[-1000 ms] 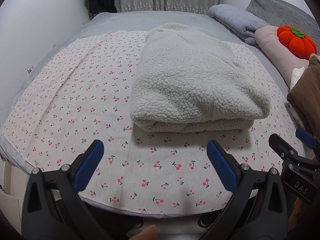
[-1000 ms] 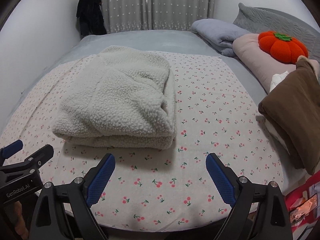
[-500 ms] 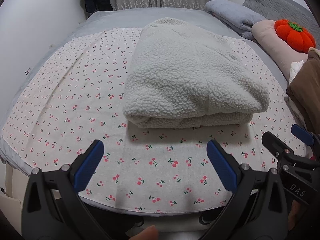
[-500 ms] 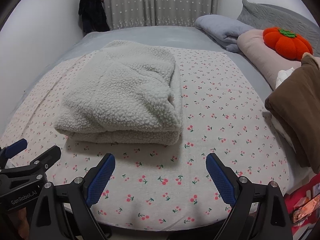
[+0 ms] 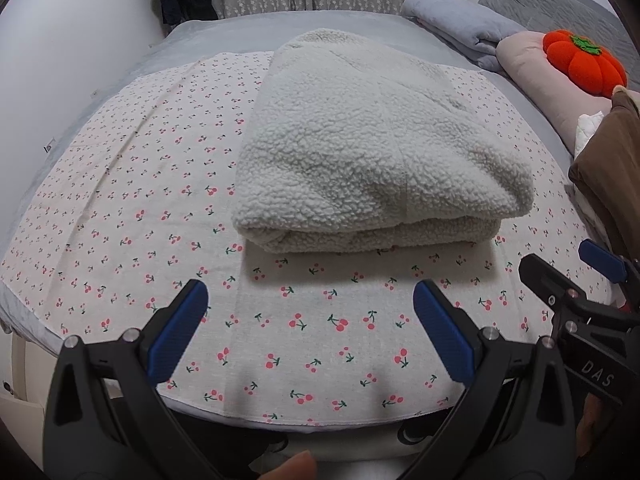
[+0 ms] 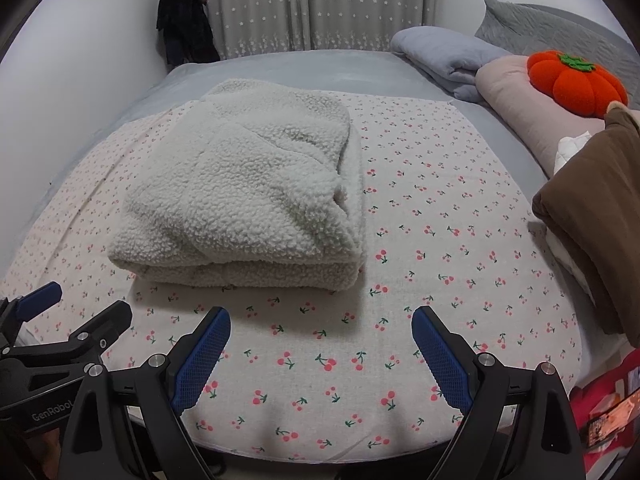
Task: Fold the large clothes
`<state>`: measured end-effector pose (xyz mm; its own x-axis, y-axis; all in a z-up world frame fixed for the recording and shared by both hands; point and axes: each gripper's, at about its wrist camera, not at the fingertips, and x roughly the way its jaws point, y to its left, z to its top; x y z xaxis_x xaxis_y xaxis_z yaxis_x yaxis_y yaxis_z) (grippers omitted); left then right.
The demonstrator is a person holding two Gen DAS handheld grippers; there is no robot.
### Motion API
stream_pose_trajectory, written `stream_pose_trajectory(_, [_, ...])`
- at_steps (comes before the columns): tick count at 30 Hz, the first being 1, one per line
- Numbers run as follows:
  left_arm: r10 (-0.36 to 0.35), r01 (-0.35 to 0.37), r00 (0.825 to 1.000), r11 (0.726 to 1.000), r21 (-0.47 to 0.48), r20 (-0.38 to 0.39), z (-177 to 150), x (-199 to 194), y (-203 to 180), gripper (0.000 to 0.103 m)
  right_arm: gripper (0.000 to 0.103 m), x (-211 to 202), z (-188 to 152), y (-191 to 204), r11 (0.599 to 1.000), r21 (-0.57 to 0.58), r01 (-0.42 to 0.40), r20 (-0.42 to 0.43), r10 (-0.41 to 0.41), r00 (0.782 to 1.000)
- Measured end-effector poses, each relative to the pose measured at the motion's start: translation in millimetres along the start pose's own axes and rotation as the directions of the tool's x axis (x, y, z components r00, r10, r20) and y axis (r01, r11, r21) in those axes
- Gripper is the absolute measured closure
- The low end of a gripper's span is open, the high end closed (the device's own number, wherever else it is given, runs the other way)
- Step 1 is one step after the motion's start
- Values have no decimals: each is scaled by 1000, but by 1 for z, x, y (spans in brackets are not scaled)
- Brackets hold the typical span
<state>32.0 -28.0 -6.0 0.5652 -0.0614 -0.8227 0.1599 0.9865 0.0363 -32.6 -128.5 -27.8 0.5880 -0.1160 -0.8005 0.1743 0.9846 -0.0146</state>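
Fleece garment (image 5: pixel 376 152) lay folded in a thick bundle on the cherry-print sheet (image 5: pixel 304 324), just ahead of both tools. Left gripper (image 5: pixel 310 312) and right gripper (image 6: pixel 320 338) were spread wide, holding nothing. To finish well I'd judge: come in low, pinch both near corners of the bundle evenly, keep layers aligned. No containers seen, only a brown folded pile (image 6: pixel 592 220) at right.

A grey bed (image 6: pixel 304 68) stands between white walls (image 6: pixel 80 64), with star-patterned grey curtains (image 6: pixel 312 4) behind and pillows (image 6: pixel 520 96) at right.
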Motion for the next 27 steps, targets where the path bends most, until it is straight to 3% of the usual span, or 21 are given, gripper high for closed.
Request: stream_pose_trajectory(27, [-3, 3, 1000, 1000, 1, -10, -2, 4, -1, 1, 9, 1, -1, -1, 1000, 1, 0, -3, 0, 1000])
